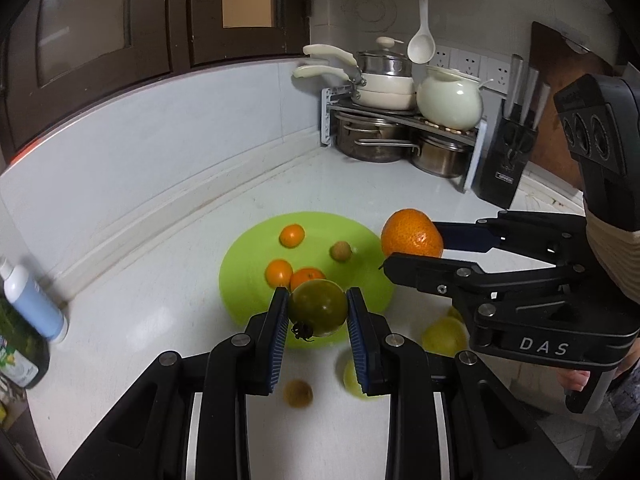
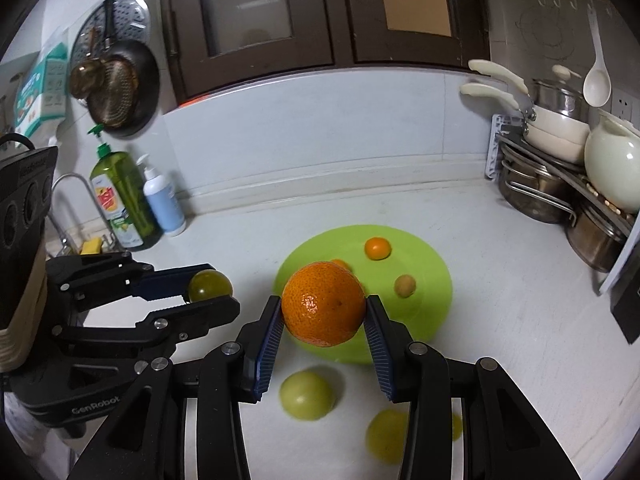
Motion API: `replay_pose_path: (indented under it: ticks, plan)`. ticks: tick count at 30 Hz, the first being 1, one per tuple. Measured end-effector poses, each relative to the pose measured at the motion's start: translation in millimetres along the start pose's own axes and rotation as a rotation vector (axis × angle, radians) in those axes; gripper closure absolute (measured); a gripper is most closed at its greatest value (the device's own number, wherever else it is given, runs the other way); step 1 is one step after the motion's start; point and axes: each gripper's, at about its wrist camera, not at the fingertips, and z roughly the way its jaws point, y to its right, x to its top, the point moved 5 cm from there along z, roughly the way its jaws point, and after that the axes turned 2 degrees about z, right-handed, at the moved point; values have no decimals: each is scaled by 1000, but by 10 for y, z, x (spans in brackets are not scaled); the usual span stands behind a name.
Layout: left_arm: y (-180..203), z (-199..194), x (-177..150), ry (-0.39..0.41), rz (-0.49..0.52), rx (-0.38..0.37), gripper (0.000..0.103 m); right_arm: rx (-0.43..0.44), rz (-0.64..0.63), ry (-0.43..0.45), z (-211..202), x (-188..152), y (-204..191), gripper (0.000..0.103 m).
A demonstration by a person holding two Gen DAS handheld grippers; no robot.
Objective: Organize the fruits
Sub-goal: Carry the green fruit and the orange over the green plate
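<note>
Both grippers carry fruit above a white counter (image 1: 168,264). In the left wrist view, the left gripper (image 1: 318,312) occupies the lower centre of the frame; its blue pads are closed part-way onto a dark green tomato (image 1: 318,308), which fills the gap between them and hangs over the near edge of the green plate (image 1: 248,256). At centre right of the same frame, the right gripper (image 1: 416,250) pinches a large orange (image 1: 412,234) by its far side, over the plate's right rim.

In the right wrist view the large orange (image 2: 323,304) sits at frame centre, contacting both pads, with the jaws spread wide to span it. The plate (image 2: 432,288) lies beyond, holding small oranges (image 2: 377,248) and a brownish fruit (image 2: 405,286). Pale green fruits (image 2: 307,395) rest loose on the counter in the lower part of the frame; another small brown fruit (image 1: 298,393) lies near the left gripper.

Probable hazards: both fruits are round and smooth, each held on a narrow band of pad, so a tilt or jolt could roll one out. Released from height, either could strike fruit already on the plate and scatter it over the shallow rim. The two grippers converge on one plate and could collide.
</note>
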Motion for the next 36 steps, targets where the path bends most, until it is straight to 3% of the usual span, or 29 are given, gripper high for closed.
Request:
replay_pose_path:
  ticks: [16,28,36]
  plan:
    - [-369,922,410,-123,-79,3,74,-70,29,-146,839,409,569,61]
    - [-640,1564,303,-238,-110,33,74,-91,-16,-271,1437,386,642,61]
    - [-658,1671,264,-250,-103,24,73,-87,-24,-302,1609,325,648,61]
